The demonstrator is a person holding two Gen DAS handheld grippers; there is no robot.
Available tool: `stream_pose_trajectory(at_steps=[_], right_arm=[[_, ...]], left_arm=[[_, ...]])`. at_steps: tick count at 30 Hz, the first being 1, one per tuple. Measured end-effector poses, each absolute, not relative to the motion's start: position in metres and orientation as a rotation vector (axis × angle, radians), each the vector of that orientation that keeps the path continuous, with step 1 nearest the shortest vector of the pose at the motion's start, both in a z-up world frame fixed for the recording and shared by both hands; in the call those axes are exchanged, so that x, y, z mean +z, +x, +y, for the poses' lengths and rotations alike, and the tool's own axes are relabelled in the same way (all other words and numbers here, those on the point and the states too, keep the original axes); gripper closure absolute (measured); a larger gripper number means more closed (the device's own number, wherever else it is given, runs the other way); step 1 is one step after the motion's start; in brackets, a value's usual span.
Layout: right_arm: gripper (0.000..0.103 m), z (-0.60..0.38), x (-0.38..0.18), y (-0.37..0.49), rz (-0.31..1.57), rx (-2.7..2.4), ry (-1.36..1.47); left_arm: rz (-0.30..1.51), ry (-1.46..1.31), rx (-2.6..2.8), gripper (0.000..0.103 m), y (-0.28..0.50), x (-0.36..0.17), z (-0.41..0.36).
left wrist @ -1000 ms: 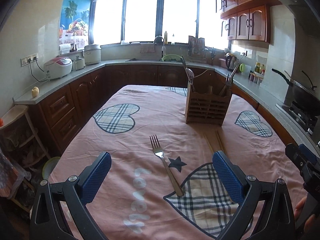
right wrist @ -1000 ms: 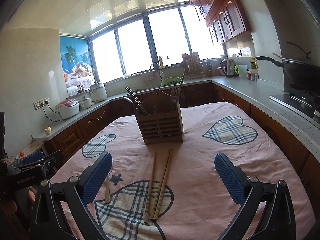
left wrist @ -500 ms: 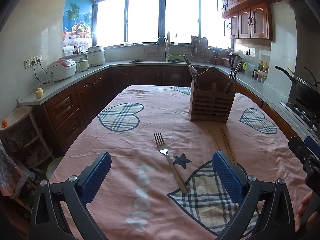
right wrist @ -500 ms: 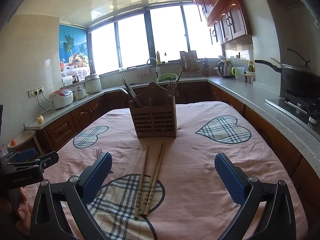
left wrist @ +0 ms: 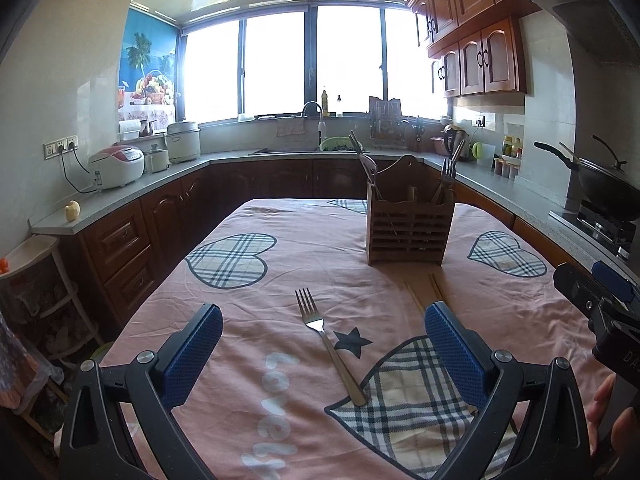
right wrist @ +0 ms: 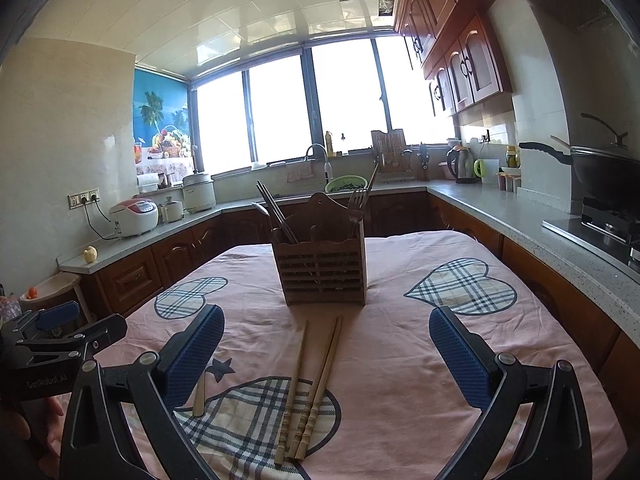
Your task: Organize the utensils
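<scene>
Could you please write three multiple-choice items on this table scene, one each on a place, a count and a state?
1. Where does the fork lie?
A. in the wooden holder
B. flat on the tablecloth
C. on the counter

2. How many chopsticks lie on the cloth?
A. one
B. three
C. six

3. How are the right gripper and left gripper?
A. both open, empty
B. both shut
C. right shut on the chopsticks

Key: 1 B, the fork lies flat between the left fingers; 2 B, three sticks show; 3 A, both gaps are wide.
</scene>
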State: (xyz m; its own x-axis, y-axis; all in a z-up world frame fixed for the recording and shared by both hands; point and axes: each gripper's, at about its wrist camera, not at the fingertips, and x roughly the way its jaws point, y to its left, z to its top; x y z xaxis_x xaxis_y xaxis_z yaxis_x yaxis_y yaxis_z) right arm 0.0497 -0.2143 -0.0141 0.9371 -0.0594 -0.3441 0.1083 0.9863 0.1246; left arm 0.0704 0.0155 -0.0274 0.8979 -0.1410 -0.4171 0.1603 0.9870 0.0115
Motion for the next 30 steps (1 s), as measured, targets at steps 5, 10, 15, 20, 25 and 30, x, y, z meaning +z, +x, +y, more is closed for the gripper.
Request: stream_pose_trajectory(at_steps=[5, 10, 15, 20, 25, 30], right_arm=[[0.000, -0.212, -0.019, 0.049, 0.362, -0.088, 0.140], [0.000, -0.213, -0.024, 0.048, 0.369, -0.095, 0.145], [0.000, -0.216, -0.027, 0.044, 0.367, -0.106, 0.152], [0.000, -0.217, -0.024, 0.040, 0.343, -0.108, 0.147], [0.000, -0.216, -0.024, 0.043, 0.353, -0.111, 0.131], [0.000, -0.215, -0.025, 0.045, 0.363, -0.111, 0.119]], left_arm=[[0.435, 0.038, -0.159, 0.001, 0.069, -0.027, 0.015], [0.435, 0.044, -0.162, 0.001, 0.068, -0.025, 0.014], [0.419, 0.048, -0.175, 0.001, 0.064, -0.023, 0.012], [0.392, 0.064, -0.177, 0.001, 0.058, -0.023, 0.008], [0.396, 0.067, -0.182, 0.001, 0.058, -0.026, 0.004], [0.401, 0.061, -0.180, 0.001, 0.059, -0.025, 0.005]])
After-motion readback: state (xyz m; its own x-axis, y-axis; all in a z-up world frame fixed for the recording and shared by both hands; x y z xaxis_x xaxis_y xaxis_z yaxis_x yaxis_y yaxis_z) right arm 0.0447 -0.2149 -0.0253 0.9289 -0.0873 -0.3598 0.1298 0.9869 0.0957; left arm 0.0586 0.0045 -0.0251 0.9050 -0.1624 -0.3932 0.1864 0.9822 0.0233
